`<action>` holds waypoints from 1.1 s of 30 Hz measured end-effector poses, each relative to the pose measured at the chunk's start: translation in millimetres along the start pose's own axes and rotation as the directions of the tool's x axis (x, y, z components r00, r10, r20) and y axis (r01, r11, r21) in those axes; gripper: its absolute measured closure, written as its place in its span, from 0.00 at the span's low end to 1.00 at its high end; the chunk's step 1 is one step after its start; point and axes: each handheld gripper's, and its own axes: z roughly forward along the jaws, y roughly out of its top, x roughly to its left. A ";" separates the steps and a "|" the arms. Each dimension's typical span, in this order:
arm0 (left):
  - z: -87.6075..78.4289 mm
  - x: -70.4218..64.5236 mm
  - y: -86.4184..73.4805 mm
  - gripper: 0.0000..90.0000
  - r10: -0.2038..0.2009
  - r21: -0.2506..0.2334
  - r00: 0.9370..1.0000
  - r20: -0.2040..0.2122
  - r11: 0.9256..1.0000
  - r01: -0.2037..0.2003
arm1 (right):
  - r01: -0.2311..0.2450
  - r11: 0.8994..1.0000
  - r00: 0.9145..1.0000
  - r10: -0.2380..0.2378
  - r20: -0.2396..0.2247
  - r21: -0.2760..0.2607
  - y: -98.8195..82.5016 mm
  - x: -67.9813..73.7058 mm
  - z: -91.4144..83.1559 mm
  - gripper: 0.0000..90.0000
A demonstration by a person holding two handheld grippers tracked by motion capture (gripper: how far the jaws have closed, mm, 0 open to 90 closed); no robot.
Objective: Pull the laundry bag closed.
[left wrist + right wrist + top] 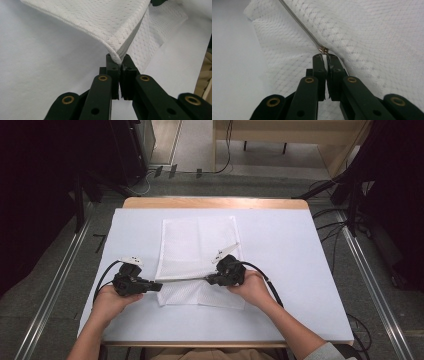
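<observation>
A white mesh bag [197, 245] lies flat in the middle of the table, with a grey zipper [182, 280] running across its near part. My left gripper [159, 286] is shut on the bag's left corner at the zipper's end; in the left gripper view its jaws [119, 58] pinch the lifted mesh [100, 17] where the zipper [132, 37] begins. My right gripper [209, 280] is at the zipper's right end, shut on the zipper pull [323, 50]. In the right gripper view its jaws [325, 57] hold the white tab, and the zipper [299, 22] stretches away taut.
A white cover [280, 250] lies over the table, whose wooden far edge [215, 202] shows beyond it. Black cables trail from both grippers. Dark stands and floor cables [330, 227] surround the table on both sides.
</observation>
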 end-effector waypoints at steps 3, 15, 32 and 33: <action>-0.2 0.0 -0.1 0.98 0.002 0.002 1.000 0.002 1.000 -0.002 | -0.001 1.000 1.000 0.001 0.002 -0.001 -1.7 -0.2 -2.9 0.98; 0.5 -1.6 -0.2 0.98 0.005 0.007 1.000 0.004 1.000 -0.005 | -0.010 1.000 1.000 0.010 0.011 0.001 -9.2 -4.8 -12.5 0.98; 1.0 -1.8 -1.3 0.98 0.009 0.018 1.000 0.008 1.000 -0.009 | -0.053 0.999 0.998 0.053 0.018 0.006 -21.7 -11.3 -23.5 0.98; 0.9 -1.8 -1.4 0.98 0.009 0.017 1.000 0.009 1.000 -0.009 | -0.056 0.998 0.998 0.056 0.019 0.004 -22.6 -11.4 -23.7 0.98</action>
